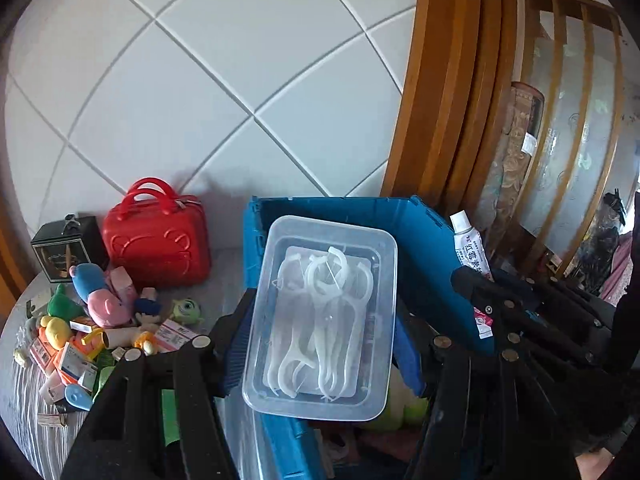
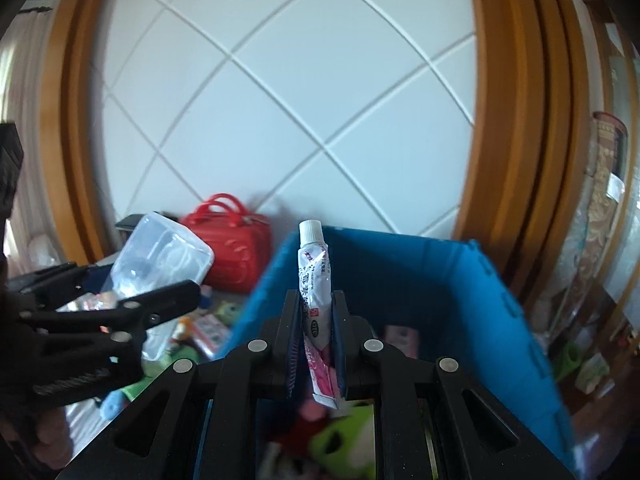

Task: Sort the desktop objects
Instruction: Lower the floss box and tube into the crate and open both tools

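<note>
- Left wrist view: my left gripper (image 1: 320, 320) is clamped across the short width of a clear plastic box (image 1: 320, 316) of white floss picks (image 1: 320, 312), one finger on each long wall.
- Box sits dead centre in frame, lifted above the open blue crate (image 1: 424, 236); crate wall runs behind it from 11 to 2 o'clock.
- Handling call: box looks light, thin-walled, slick. Walls will likely flex under squeeze, so grip mid-length on the long sides. Can't tell if it's lidded, so I'd keep it level in case the picks spill.
- At 8 o'clock: pile of small toys and cartons (image 1: 80, 344) on the striped cloth. Red handbag case (image 1: 156, 240) at 10 o'clock, just beside the crate.
- At 3 o'clock: my right gripper (image 1: 480, 280) with the tube sticking up out of it.
- Right wrist view: right gripper (image 2: 316, 340) is pressed nearly together, pinching a small ointment tube (image 2: 314, 280) at its lower body; white cap points to 12 o'clock.
- Tube hangs over the blue crate's open mouth, crate filling 1 to 5 o'clock.
- Handling call: tube is light and soft, dents easily; flat crimped tail is the safest pinch spot. Cap is on.
- Left gripper with the box shows at 9 o'clock, near the crate's left rim.
</note>
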{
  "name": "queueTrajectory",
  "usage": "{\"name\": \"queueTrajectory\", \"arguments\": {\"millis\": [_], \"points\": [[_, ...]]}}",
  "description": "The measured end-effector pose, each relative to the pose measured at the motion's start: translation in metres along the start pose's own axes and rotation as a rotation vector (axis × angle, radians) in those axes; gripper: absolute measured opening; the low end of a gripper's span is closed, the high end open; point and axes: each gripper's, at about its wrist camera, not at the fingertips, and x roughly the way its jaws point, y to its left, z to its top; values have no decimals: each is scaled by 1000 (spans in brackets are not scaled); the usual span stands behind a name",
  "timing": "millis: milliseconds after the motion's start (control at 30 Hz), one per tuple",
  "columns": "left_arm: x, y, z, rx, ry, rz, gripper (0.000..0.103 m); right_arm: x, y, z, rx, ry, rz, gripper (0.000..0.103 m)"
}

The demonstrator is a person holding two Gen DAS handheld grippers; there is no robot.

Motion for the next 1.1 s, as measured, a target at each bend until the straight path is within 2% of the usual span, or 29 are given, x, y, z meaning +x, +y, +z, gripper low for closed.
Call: {"name": "queueTrajectory", "arguments": {"millis": [167, 333, 533, 667, 767, 967, 1100], "points": [[79, -53, 10, 16, 213, 35, 61, 49, -71, -6, 36, 153, -67, 15], [155, -73, -14, 41, 421, 101, 61, 105, -108, -35, 35, 338, -68, 15], [215, -81, -52, 95, 559, 190, 61, 158, -128, -79, 82, 531, 13, 15], [232, -77, -69, 90, 644, 183, 61, 180, -131, -99, 94, 639, 28, 15], [233, -74, -72, 78, 660, 181, 61, 176, -132, -102, 82, 635, 8, 15], [225, -74, -68, 83, 628, 194, 61, 171, -131, -91, 58, 574, -5, 15], [225, -73, -62, 86, 604, 191, 71, 167, -132, -84, 58, 531, -21, 15]]}}
